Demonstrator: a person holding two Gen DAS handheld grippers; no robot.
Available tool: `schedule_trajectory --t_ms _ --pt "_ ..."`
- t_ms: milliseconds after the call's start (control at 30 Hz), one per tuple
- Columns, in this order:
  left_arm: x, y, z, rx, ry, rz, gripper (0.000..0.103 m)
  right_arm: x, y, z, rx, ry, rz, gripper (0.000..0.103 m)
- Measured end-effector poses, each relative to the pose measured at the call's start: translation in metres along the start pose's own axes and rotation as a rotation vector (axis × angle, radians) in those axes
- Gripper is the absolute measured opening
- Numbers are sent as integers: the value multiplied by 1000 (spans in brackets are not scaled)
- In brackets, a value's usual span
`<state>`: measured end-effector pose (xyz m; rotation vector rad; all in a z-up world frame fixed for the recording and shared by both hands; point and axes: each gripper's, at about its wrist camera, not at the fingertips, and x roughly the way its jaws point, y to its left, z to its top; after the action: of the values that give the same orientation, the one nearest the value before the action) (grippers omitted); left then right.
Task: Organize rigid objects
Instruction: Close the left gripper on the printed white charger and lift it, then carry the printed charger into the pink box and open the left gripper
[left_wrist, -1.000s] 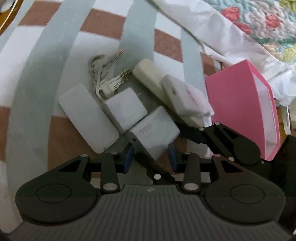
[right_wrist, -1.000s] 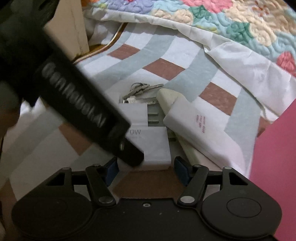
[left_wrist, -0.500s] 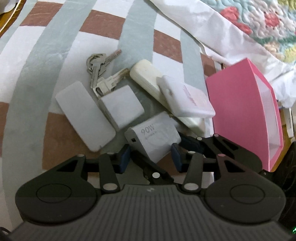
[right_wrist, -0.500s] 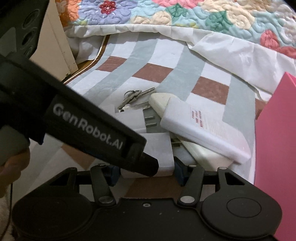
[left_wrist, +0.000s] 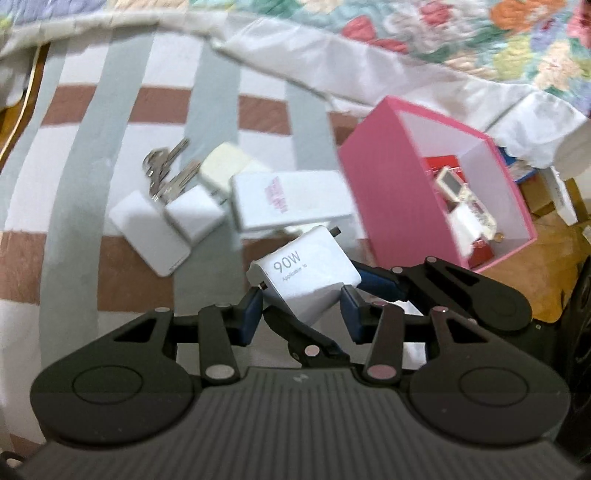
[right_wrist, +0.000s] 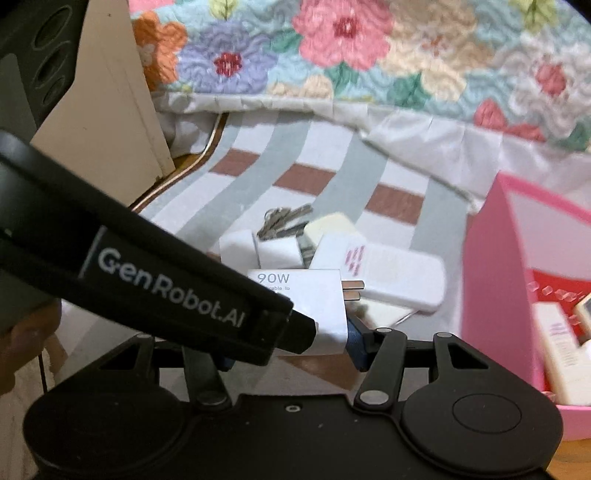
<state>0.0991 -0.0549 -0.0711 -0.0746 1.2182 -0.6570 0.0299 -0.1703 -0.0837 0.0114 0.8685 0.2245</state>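
Note:
A white 90W charger is lifted above the striped cloth, and both grippers close on it. My left gripper has its blue pads on the charger's sides. My right gripper grips the same charger from the other side; its left finger is hidden behind the left gripper's black body. On the cloth lie a bunch of keys, several small white adapters, a cream block and a flat white box with pink print.
An open pink box stands to the right with several items inside, also seen in the right wrist view. A floral quilt and a white sheet lie behind. A cream panel stands at the left.
The 90W charger has been lifted off the cloth and away from the pile, held by both grippers. Both cameras have risen, so the pink box's inside now shows.

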Motion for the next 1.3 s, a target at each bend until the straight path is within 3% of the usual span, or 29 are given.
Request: schedule_trajectory --t_ms 400,667,867,1067,1300 --pt "-38 -60 14 120 -91 -66 44 -68 -24 12 -13 -114 -108 61" --pt "-23 -108 45 213 -92 -71 44 -82 -70 21 75 -174 -163 61" --pt "21 -134 74 217 10 -99 44 -74 -118 25 161 -88 -170 61" --pt "71 -151 94 215 227 -68 43 -55 -158 19 366 71 -109 61" --pt "88 -169 93 256 270 -55 43 -45 -182 -7 573 137 -98 61"
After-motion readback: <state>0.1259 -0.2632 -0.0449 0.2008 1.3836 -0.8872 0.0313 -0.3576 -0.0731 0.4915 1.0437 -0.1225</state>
